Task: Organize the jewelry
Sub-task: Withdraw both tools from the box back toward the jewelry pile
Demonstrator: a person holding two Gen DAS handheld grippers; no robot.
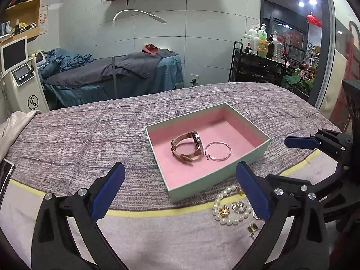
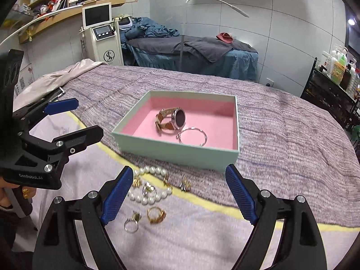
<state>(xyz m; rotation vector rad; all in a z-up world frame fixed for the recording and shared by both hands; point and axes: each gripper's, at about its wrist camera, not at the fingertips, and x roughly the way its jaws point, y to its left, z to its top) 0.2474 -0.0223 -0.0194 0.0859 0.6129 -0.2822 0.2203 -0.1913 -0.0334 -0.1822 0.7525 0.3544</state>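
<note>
A mint-green box (image 1: 213, 180) (image 2: 175, 150) with pink lining sits on the striped cover. Inside it lie a tan-strap watch (image 1: 187, 146) (image 2: 172, 119) and a thin silver bangle (image 1: 230, 151) (image 2: 206, 137). In front of the box, loose on the cover, are a pearl bracelet (image 1: 227, 221) (image 2: 146, 199), a gold ring (image 2: 156, 216), a silver ring (image 2: 131, 225) and a gold earring (image 2: 185, 184). My left gripper (image 1: 180, 165) (image 2: 88, 118) is open and holds nothing, left of the box. My right gripper (image 2: 178, 168) (image 1: 285, 157) hangs open over the loose jewelry.
A phone (image 1: 5, 177) lies at the left edge of the cover by a pale cloth (image 2: 56, 76). Behind stand a treatment bed (image 1: 117, 72), a white machine (image 2: 105, 42) and a black trolley (image 1: 258, 65) with bottles. A hand (image 2: 5, 199) holds the left gripper.
</note>
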